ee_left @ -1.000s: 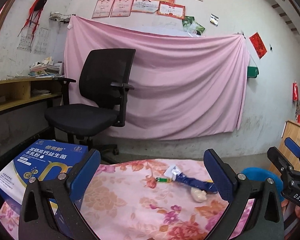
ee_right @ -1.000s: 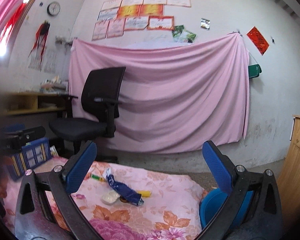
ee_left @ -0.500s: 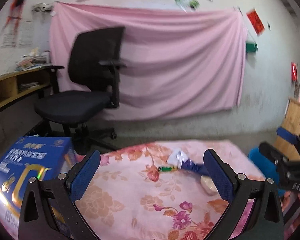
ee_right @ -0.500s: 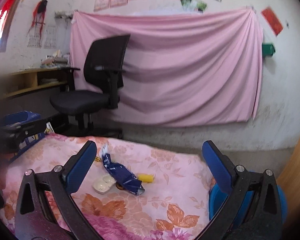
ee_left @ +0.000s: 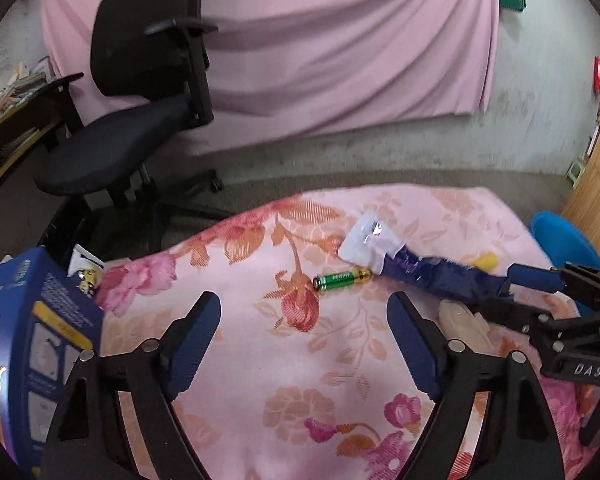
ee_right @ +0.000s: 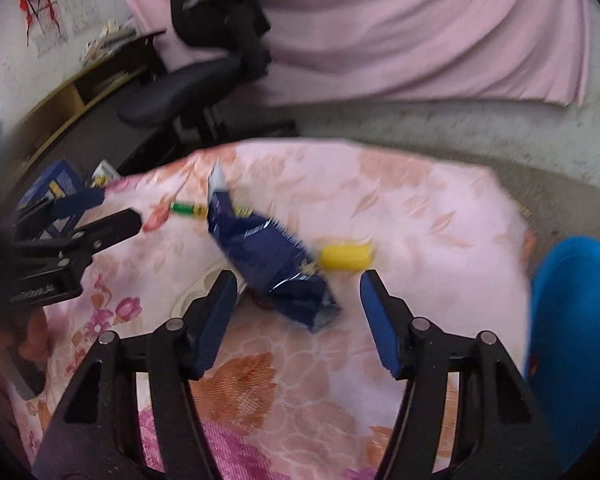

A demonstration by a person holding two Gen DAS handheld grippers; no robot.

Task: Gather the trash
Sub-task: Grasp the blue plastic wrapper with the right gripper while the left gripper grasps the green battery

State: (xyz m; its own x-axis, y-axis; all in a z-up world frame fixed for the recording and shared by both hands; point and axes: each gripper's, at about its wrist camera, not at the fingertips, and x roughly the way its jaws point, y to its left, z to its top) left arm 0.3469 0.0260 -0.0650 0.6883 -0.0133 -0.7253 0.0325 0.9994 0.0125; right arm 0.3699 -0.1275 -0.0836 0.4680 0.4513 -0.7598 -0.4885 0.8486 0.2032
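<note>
Foil-lined and crumpled, the blue wrapper lies at right of centre in the left wrist view, on the floral cloth. It looks light, soft and slick, so I judge a pinch across its flattened middle safer than one on the white torn end. One green battery lies just left of it, hard, round and likely to roll; grip it across the barrel. One pale lump sits below the wrapper, what it is I cannot tell. The left gripper hangs released, jaws wide, holding nothing. One blue box stands at lower left.

Right wrist view, blurred: one wrapper at centre, one battery at its upper left, one yellow piece touching its right side, seemingly small and firm. The right gripper is spread open, empty, straddling the wrapper's near end. One blue bin fills the right edge.
</note>
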